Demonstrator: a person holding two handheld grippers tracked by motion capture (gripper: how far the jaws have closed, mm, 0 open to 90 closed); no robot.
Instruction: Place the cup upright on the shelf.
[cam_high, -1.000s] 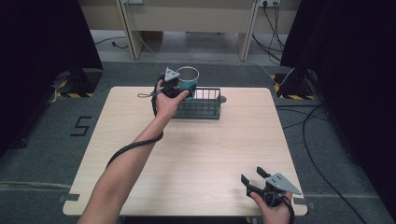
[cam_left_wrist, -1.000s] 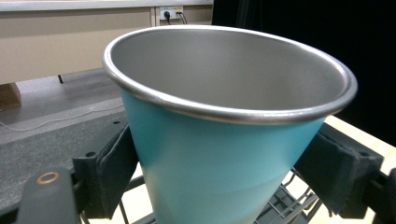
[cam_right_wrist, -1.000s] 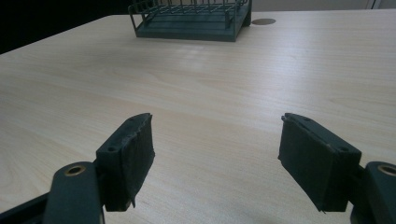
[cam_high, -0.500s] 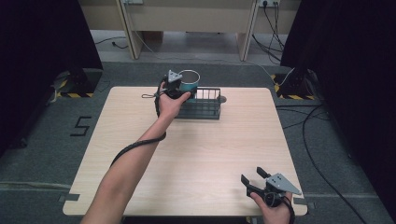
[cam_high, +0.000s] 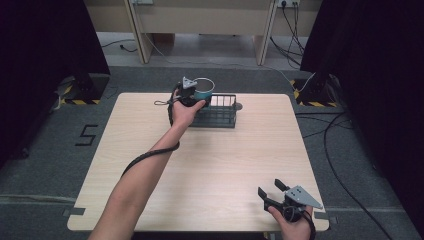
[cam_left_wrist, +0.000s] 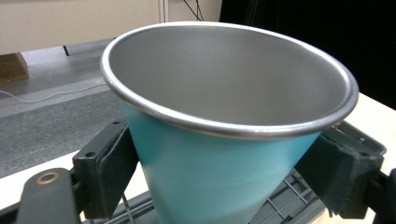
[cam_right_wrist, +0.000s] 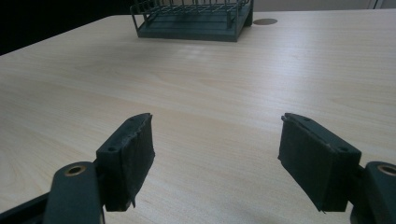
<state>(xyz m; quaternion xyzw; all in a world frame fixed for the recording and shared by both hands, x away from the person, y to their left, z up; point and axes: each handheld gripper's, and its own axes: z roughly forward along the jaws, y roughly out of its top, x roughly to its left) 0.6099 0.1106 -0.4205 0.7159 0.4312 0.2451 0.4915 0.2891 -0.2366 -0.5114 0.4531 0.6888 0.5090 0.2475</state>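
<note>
Left gripper (cam_high: 196, 95) sat at the table's (cam_high: 150, 145) far edge, clamped on one teal cup (cam_high: 203, 90); both pads pressed the cup's tapered teal wall below the steel rim, one each side, as seen in the left gripper view (cam_left_wrist: 224, 186); cup was mouth-up, long axis near vertical with a slight tilt, narrow end pointing down toward the rack; it hung over the left end of one dark wire rack (cam_high: 220, 112), whose grid floor showed just under it in the left gripper view (cam_left_wrist: 289, 200); couldn't tell whether the base touched the rack; inside of the cup was bare steel; one small dark disc (cam_high: 238, 106) lay just beside the rack's right end; right gripper (cam_high: 274, 196) was at the near right corner, jaws spread wide with nothing between them, hovering low over bare wood, well apart from the rack; count: one cup, one rack, two grippers.
</note>
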